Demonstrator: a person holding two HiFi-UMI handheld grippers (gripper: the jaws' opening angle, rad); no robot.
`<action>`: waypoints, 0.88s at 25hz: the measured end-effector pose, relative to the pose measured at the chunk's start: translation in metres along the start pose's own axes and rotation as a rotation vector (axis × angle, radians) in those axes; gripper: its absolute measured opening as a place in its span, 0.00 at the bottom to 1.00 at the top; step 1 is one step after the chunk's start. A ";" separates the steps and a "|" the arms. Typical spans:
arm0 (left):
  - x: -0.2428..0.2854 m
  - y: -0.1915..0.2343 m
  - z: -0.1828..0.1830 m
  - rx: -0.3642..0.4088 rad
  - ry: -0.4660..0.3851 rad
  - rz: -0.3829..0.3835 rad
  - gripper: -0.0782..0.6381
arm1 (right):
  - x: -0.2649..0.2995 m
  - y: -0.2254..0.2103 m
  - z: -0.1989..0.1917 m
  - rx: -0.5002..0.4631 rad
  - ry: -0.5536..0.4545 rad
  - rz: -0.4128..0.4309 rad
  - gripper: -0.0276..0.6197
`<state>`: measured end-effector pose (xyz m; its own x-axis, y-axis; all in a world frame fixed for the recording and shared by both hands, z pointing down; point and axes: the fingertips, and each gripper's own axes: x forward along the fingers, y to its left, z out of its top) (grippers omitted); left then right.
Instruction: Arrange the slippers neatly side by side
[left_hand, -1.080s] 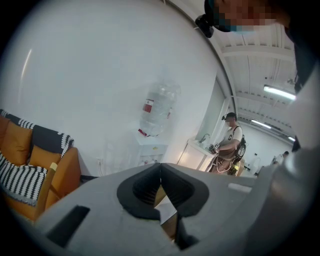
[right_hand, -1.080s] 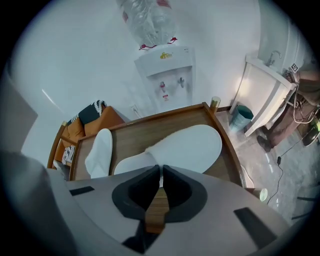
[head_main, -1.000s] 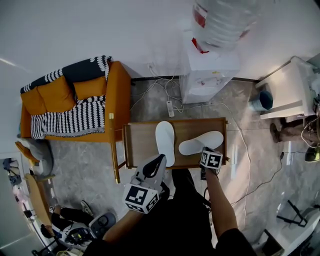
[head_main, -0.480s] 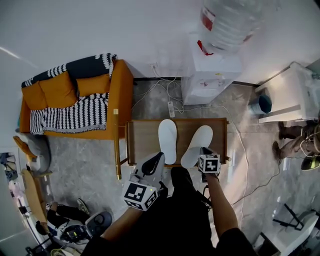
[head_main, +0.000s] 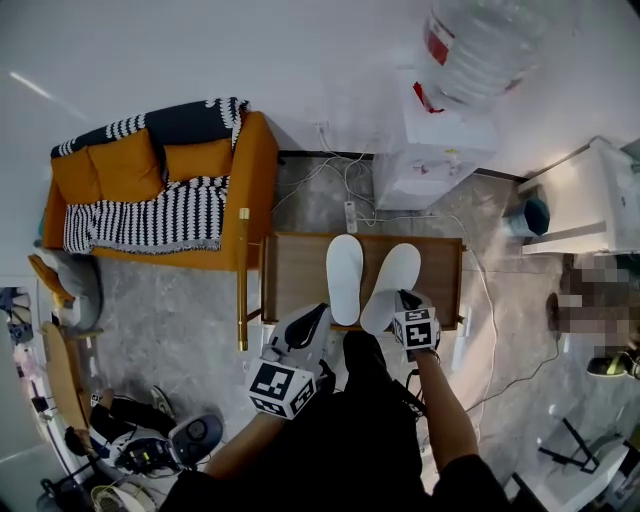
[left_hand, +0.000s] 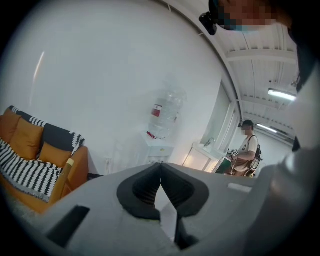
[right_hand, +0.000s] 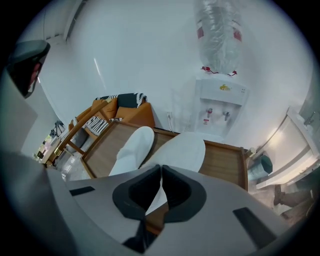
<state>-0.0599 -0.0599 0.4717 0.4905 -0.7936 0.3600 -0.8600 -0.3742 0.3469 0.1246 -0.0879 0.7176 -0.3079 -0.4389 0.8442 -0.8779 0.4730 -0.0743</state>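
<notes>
Two white slippers lie on a low wooden table (head_main: 290, 270). The left slipper (head_main: 345, 278) points straight away from me. Close beside it, almost parallel, lies the right slipper (head_main: 392, 285). My right gripper (head_main: 402, 300) is at that slipper's near end and is shut on its heel edge. The right gripper view shows both the left slipper (right_hand: 132, 147) and the right slipper (right_hand: 182, 147) running away from the closed right gripper (right_hand: 161, 171). My left gripper (head_main: 305, 330) hovers at the table's near edge, shut and empty. In its own view the left gripper (left_hand: 160, 167) faces the wall.
An orange sofa (head_main: 150, 190) with a striped throw stands left of the table. A water dispenser (head_main: 440, 150) stands behind it. A power strip (head_main: 350, 215) and cables lie on the floor between them. A white cabinet (head_main: 600, 200) is at the right. A person (left_hand: 247, 150) stands far off.
The right slipper has swung from lying crosswise to pointing away, next to the left slipper. My right gripper moved left with it. The left gripper has barely shifted.
</notes>
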 end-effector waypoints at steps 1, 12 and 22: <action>-0.001 0.001 -0.001 -0.002 0.001 0.004 0.13 | 0.001 0.002 0.002 -0.017 -0.002 0.007 0.07; -0.001 0.012 -0.005 -0.030 0.003 0.041 0.13 | 0.019 0.022 0.013 -0.156 0.022 0.101 0.07; 0.012 0.022 -0.007 -0.054 0.010 0.070 0.13 | 0.044 0.025 0.015 -0.233 0.057 0.149 0.07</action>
<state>-0.0717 -0.0744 0.4901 0.4310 -0.8118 0.3939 -0.8836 -0.2914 0.3664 0.0837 -0.1070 0.7449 -0.4000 -0.3106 0.8623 -0.7143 0.6951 -0.0810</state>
